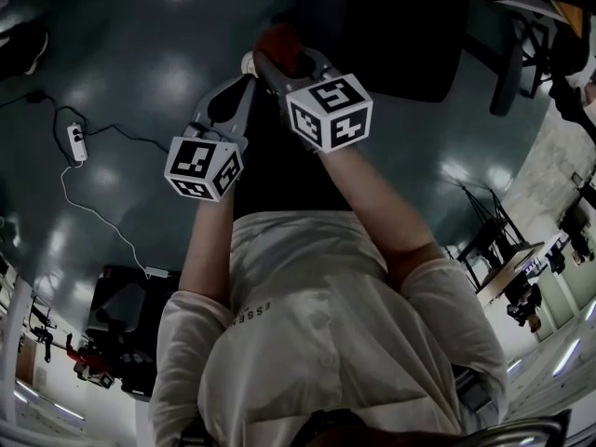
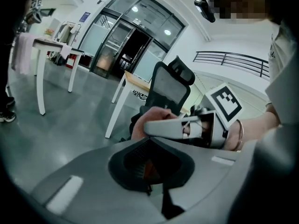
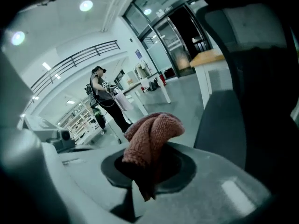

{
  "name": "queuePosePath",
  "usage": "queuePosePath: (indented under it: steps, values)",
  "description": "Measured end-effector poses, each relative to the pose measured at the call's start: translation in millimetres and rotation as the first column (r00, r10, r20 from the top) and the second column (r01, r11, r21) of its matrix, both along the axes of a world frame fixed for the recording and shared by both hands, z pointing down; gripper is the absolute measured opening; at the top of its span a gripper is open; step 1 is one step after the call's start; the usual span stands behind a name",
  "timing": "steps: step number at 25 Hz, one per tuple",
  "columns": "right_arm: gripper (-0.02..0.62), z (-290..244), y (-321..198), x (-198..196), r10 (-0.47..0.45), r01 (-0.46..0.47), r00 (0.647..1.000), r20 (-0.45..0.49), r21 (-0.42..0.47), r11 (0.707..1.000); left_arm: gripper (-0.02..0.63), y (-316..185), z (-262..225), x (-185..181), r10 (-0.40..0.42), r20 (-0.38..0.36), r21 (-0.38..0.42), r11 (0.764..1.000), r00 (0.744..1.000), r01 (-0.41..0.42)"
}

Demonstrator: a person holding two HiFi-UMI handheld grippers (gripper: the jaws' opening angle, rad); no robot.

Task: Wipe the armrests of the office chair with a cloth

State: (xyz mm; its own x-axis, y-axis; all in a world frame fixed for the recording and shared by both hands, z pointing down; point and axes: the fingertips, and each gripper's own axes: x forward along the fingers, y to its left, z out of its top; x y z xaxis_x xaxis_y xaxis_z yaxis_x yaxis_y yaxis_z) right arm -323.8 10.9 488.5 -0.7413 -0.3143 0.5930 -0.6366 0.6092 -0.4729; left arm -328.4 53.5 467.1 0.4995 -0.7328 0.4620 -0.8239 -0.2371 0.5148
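Right gripper [image 3: 141,193] clenched on reddish cloth [image 3: 152,134]; left gripper [image 2: 152,186] closed, empty. Approach step: office chair [image 1: 391,35] just ahead. Next: press cloth onto armrest, rub along.

Rust-brown knit cloth [image 3: 152,136] (bunched) clamped in right tool [image 3: 142,176]; black office chair [image 2: 170,85] beyond.
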Motion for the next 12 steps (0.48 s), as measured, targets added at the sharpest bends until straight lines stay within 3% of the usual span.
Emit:
queuePosePath:
  steps: [3, 6, 12]
  values:
    - [0.051, -45.5, -61.5, 4.0, 0.025, -0.02, 1.0, -0.018, 0.196, 0.98, 0.017, -28.3, -9.5, -9.7, 0.017, -0.001, 0.022, 1.0, 1.0, -0.017]
    - [0.051, -80.2, -126.3, 23.9, 0.103, -0.077, 0.993, -0.057, 0.354, 0.932, 0.017, -61.9, -19.0, -18.8, 0.035, -0.002, 0.053, 0.998, 0.999, -0.035]
    - [0.051, -93.5, -215.9, 95.3, 0.296, -0.198, 0.942, -0.16, 0.447, 0.872, 0.017, -119.0, -31.0, -16.2, 0.105, -0.017, 0.08, 0.991, 0.994, -0.103]
